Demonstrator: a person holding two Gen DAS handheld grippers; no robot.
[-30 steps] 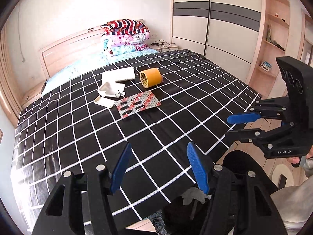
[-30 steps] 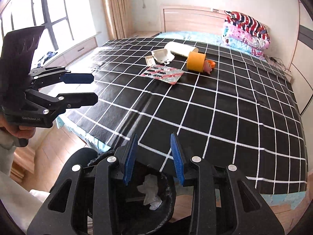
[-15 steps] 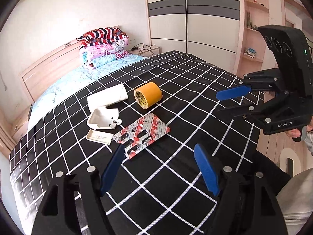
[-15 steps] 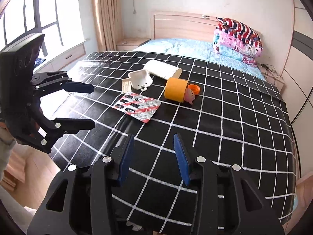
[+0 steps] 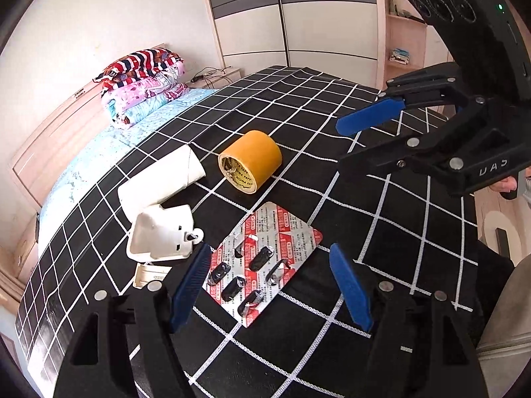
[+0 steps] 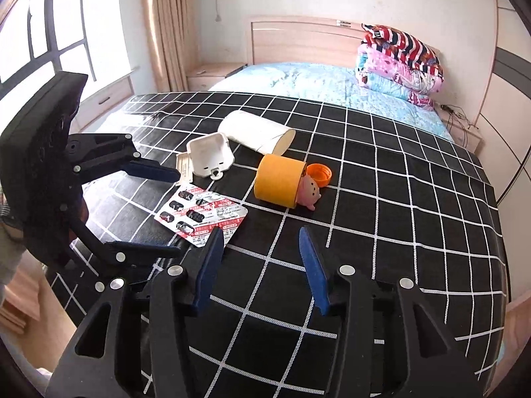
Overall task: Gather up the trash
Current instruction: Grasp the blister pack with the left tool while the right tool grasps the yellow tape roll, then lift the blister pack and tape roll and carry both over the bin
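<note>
Trash lies on the black checked bedspread (image 5: pixel 332 106): a red and silver pill blister pack (image 5: pixel 262 262) (image 6: pixel 202 214), a white plastic tray (image 5: pixel 162 235) (image 6: pixel 209 157), a white paper roll (image 5: pixel 162 179) (image 6: pixel 255 131), a small card (image 5: pixel 151 273), a yellow tape roll (image 5: pixel 250 161) (image 6: pixel 280 180), an orange cap (image 6: pixel 320 174) and a pink toy (image 6: pixel 310 192). My left gripper (image 5: pixel 270 285) is open and empty, its fingers on either side of the blister pack. My right gripper (image 6: pixel 262 265) is open and empty, just short of the tape roll, and shows at the right of the left wrist view (image 5: pixel 356 142).
Folded striped and pink blankets (image 6: pixel 398 63) are stacked by the wooden headboard (image 6: pixel 298 38). A wardrobe (image 5: pixel 298 16) and shelves stand beyond the bed. A window and curtain (image 6: pixel 162 26) are on the far side. The bed's near edge is under both grippers.
Both grippers have moved forward over the bed from the bin at its edge toward the trash. The left one now frames the blister pack. Both stay open.
</note>
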